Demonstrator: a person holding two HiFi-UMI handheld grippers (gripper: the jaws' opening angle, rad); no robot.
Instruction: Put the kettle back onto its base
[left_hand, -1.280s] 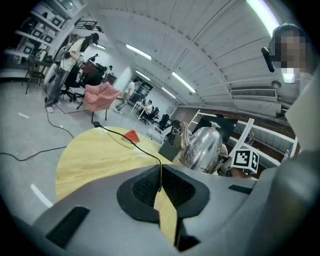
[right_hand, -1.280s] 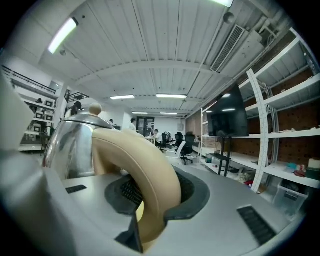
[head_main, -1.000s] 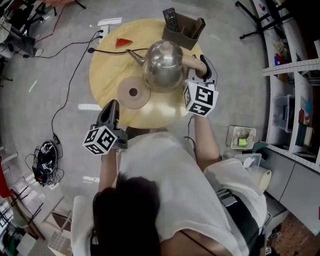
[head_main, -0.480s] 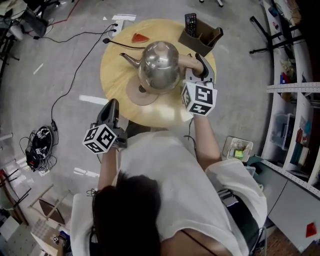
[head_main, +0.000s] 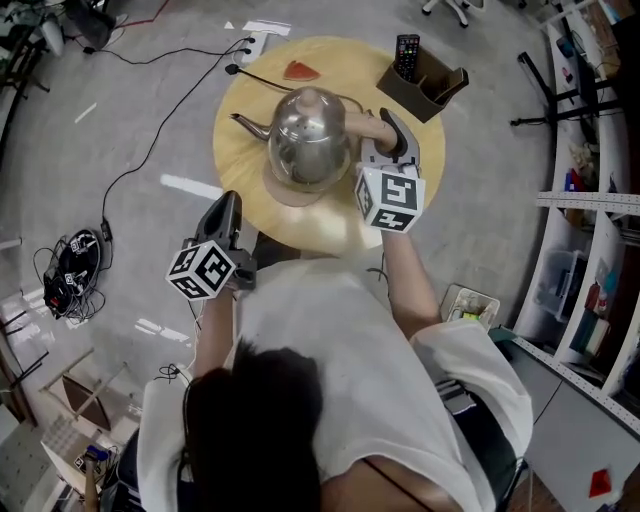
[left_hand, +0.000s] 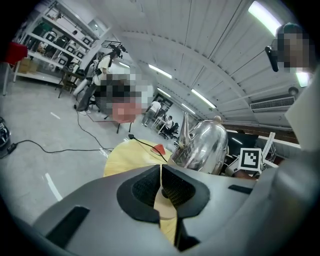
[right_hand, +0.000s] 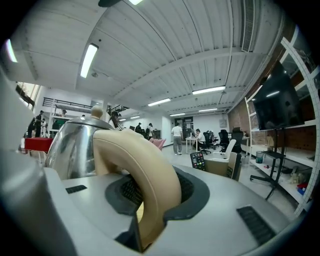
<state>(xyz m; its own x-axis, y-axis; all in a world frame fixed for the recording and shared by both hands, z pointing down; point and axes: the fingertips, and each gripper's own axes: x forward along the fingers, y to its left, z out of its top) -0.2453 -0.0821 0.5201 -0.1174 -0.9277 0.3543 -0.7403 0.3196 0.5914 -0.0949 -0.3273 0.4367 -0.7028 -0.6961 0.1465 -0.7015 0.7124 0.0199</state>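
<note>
A shiny steel kettle (head_main: 308, 140) with a beige handle (head_main: 365, 128) is over the round tan base (head_main: 280, 192), which shows only as a crescent at its near-left side. Whether the kettle rests on the base I cannot tell. My right gripper (head_main: 385, 135) is shut on the handle (right_hand: 140, 165), which arches between its pads, with the kettle body (right_hand: 75, 145) just beyond. My left gripper (head_main: 225, 205) hovers at the table's near-left edge, shut and empty (left_hand: 161, 182), pointing towards the kettle (left_hand: 205, 147).
On the round wooden table (head_main: 428, 150) a brown box (head_main: 425, 78) with a remote stands at the far right and a red wedge (head_main: 300, 70) at the far edge. A black cable (head_main: 270, 80) runs to a floor socket. Shelves (head_main: 600, 200) stand on the right.
My right gripper has carried the kettle leftwards from beside the base to over it, so most of the base is now covered. The left gripper stays at the table's near edge.
</note>
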